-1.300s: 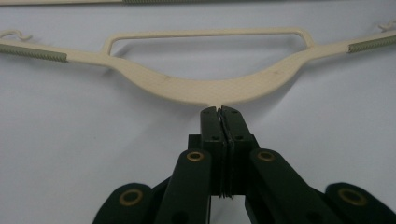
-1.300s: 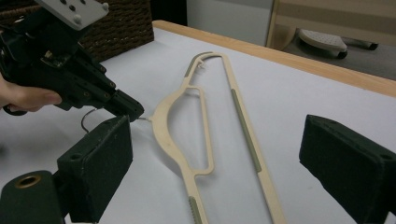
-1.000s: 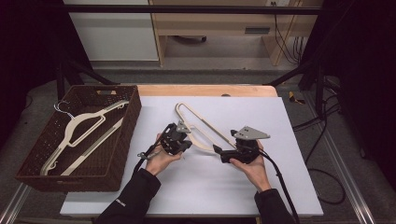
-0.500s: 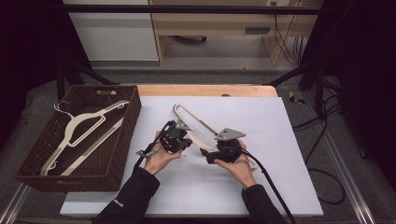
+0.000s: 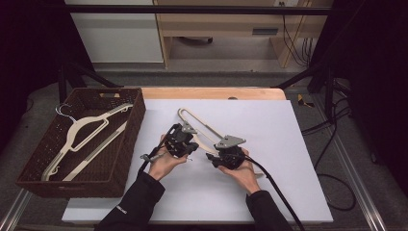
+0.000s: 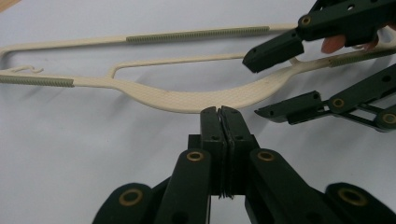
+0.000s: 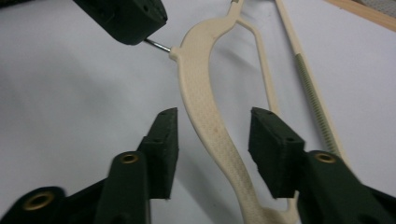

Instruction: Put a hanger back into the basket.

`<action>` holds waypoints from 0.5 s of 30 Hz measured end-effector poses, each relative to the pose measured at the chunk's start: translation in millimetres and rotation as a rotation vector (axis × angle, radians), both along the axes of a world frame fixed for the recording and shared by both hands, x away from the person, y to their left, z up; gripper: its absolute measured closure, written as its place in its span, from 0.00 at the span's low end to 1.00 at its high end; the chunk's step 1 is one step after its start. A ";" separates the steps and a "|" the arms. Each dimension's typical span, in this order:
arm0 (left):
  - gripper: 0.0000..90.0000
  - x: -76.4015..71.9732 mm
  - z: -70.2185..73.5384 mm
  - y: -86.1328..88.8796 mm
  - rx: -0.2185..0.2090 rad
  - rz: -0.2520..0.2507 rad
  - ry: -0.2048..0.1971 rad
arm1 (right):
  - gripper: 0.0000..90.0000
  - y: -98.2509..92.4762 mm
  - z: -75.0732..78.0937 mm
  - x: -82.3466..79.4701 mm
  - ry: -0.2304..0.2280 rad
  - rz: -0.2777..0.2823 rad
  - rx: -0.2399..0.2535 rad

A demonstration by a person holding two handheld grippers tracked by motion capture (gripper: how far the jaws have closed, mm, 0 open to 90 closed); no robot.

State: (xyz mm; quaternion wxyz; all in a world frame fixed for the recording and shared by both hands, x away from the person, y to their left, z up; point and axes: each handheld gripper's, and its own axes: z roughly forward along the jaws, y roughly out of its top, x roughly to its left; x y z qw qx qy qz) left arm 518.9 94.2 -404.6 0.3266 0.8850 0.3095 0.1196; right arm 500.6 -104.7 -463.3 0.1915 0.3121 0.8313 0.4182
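A cream plastic hanger (image 5: 202, 126) lies on the white table top (image 5: 288, 144). My left gripper (image 5: 188, 153) is shut on the hanger's thin metal hook; the right gripper view shows the wire (image 7: 158, 44) running into that left gripper (image 7: 126, 18). In the left gripper view the hanger (image 6: 187, 100) lies just beyond my left gripper (image 6: 219, 112). My right gripper (image 7: 212, 140) straddles one arm of the hanger (image 7: 205, 107). Its jaws have just been closing, with a gap left on each side of the arm. From the left gripper view, my right gripper (image 6: 280, 79) is at the right.
A dark wicker basket (image 5: 134, 120) stands at the table's left edge and holds another cream hanger (image 5: 82, 132). A wooden strip (image 5: 211, 93) runs along the far edge. Cables (image 5: 332, 125) hang off the right side.
My right gripper has moved left and down toward the left hand, onto the hanger's arm, and its jaws have narrowed. The left gripper has stayed where it was, shut.
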 end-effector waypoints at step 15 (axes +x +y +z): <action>0.99 -1.9 0.6 0.2 -0.012 -0.002 0.006 | 0.76 1.8 -3.5 -0.8 -0.053 0.045 -0.064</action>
